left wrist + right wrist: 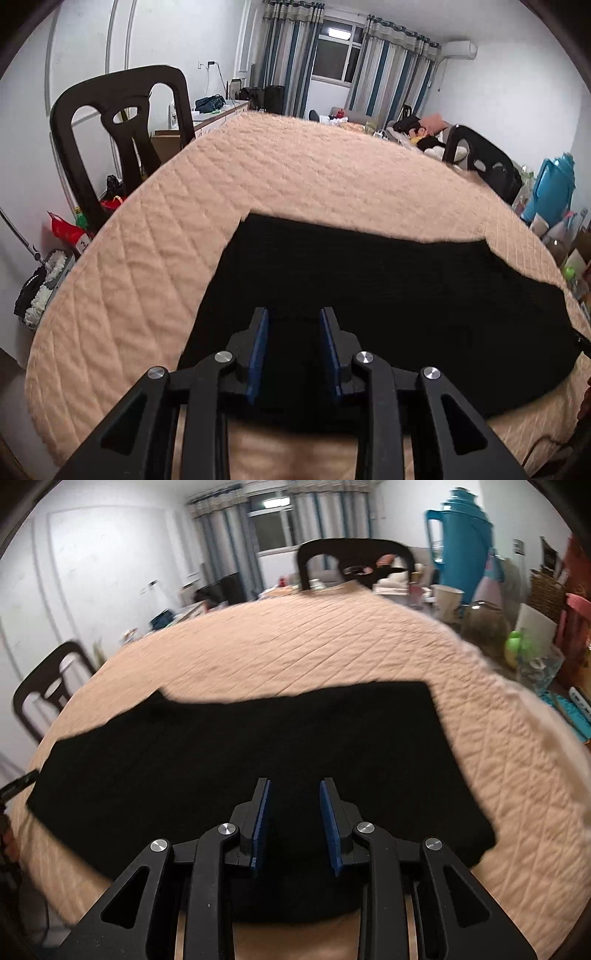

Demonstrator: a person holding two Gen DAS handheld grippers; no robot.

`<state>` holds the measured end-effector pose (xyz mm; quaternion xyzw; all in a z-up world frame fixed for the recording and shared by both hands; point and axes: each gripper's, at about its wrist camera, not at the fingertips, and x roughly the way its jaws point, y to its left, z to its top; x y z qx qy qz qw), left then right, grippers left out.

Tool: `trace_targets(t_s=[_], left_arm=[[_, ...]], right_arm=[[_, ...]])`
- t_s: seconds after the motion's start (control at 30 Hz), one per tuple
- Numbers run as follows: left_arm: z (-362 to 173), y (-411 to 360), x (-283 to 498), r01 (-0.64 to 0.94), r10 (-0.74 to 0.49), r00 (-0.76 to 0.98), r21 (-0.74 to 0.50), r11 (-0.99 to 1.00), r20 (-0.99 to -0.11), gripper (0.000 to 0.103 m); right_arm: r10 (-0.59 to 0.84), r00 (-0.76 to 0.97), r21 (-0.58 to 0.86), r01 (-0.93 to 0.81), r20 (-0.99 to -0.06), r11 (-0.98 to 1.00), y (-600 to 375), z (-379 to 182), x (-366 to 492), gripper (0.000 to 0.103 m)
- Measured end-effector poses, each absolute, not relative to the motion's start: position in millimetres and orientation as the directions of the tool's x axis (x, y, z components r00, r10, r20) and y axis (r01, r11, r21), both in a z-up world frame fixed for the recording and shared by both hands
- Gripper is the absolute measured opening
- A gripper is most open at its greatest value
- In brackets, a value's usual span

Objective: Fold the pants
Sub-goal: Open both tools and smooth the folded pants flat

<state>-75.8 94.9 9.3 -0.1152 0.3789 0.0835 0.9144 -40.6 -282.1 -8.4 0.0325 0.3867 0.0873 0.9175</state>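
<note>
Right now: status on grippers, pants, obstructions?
Left gripper open, empty. Right gripper open, empty. Black pants flat on quilted cover. Nothing in the way.

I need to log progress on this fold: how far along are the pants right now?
Done: the black pants lie flat as a broad rectangle on the quilted peach cover, apparently folded already. In hand: nothing; the left gripper and right gripper hover open above the near edge. Left: probably another fold to make it compact.

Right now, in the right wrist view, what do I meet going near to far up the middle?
Gripper jaws, standing apart → black pants → peach quilted cover → dark chair → curtained window.
</note>
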Motion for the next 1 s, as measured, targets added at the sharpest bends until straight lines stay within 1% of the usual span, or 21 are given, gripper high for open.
trace_targets(t_s=[0.03, 0.13, 0.27, 0.37, 0.5, 0.6, 0.77, 0.83, 0.9, 1.0], left_arm=[[4, 95, -78, -0.242, 0.068, 0.687, -0.139, 0.960, -0.724, 0.031], [2, 96, -84, -0.236, 0.077, 0.698, -0.128, 0.963, -0.712, 0.031], [8, 101, -93, -0.244, 0.074, 0.706, -0.143, 0.959, -0.704, 0.031], [9, 102, -100, -0.239, 0.073, 0.712, -0.142, 0.961, -0.698, 0.031], [4, 101, -101, -0.245, 0.083, 0.700, -0.129, 0.961, -0.709, 0.031], [6, 98, -99, -0.246, 0.082, 0.699, -0.131, 0.960, -0.710, 0.031], [11, 91, -95, -0.243, 0.095, 0.714, -0.119, 0.963, -0.693, 0.032], [9, 92, -93, -0.241, 0.087, 0.718, -0.130, 0.962, -0.691, 0.033], [4, 93, -89, -0.255, 0.104, 0.707, -0.115, 0.960, -0.700, 0.033], [0, 93, -89, -0.253, 0.111, 0.703, -0.102, 0.962, -0.702, 0.033]], right_arm=[[0.186, 0.683, 0.111, -0.152, -0.706, 0.982, -278, -12, -45, 0.028], [0.155, 0.682, 0.046, -0.176, -0.714, 0.983, -272, -20, -53, 0.028], [0.142, 0.696, 0.018, -0.182, -0.704, 0.983, -270, -11, -59, 0.028], [0.158, 0.699, 0.020, -0.201, -0.698, 0.979, -266, -9, -67, 0.028], [0.150, 0.666, 0.027, -0.191, -0.731, 0.981, -265, -20, -67, 0.028], [0.182, 0.681, 0.058, -0.201, -0.709, 0.978, -261, -12, -67, 0.028], [0.239, 0.695, 0.069, -0.263, -0.678, 0.962, -240, -4, -59, 0.028], [0.256, 0.694, 0.078, -0.277, -0.673, 0.958, -233, -6, -56, 0.028], [0.266, 0.692, 0.087, -0.284, -0.671, 0.955, -228, -9, -53, 0.028], [0.264, 0.671, 0.098, -0.275, -0.692, 0.956, -226, -21, -45, 0.028]])
